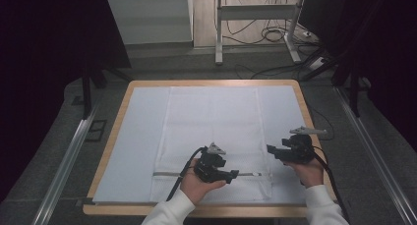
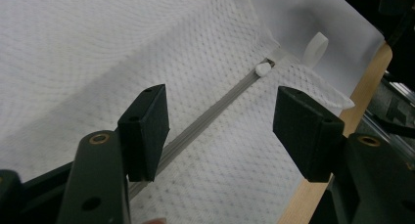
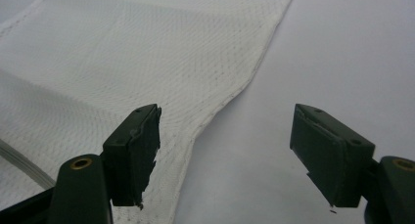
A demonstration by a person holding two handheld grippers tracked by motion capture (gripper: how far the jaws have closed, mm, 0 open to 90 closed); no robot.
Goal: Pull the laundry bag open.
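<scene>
We are holding both hand-held grippers, left (image 1: 235, 174) and right (image 1: 270, 150), with jaws apart over the limp, light mesh laundry bag (image 1: 212, 136) lying flat on the surface (image 1: 123, 151), judging its small white zipper pull (image 2: 263, 68), ahead of the left jaws, the best hold.

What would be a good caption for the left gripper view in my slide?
Open left gripper above the grey zipper of a white mesh bag, white slider pull ahead.
</scene>
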